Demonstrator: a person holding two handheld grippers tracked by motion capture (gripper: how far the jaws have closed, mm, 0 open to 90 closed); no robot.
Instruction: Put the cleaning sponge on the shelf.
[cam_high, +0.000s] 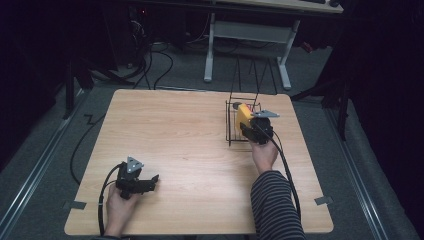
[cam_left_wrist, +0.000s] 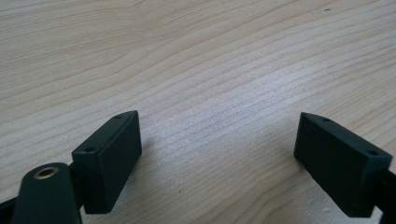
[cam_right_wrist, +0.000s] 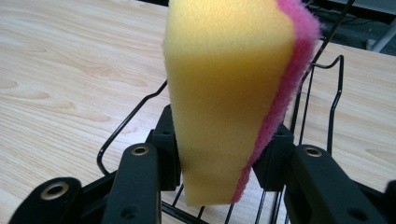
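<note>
A light wooden desk (cam_high: 190, 150) is set on a grey carpet floor (cam_high: 45, 150). At 12 o'clock a second table with white legs (cam_high: 247, 32) is seen. Black cables (cam_high: 160, 60) are laid on the floor at 11 o'clock. The room is kept dark.

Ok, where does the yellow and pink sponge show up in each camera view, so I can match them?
High view: the sponge sits right of centre, held by the right gripper over the black wire rack.
Left gripper view: bare wooden table between that gripper's open jaws, no sponge.
Right gripper view: the sponge stands upright in the middle, clamped between the jaws.
Shared landmark: the wire rack, seen in the high and right gripper views.
</note>
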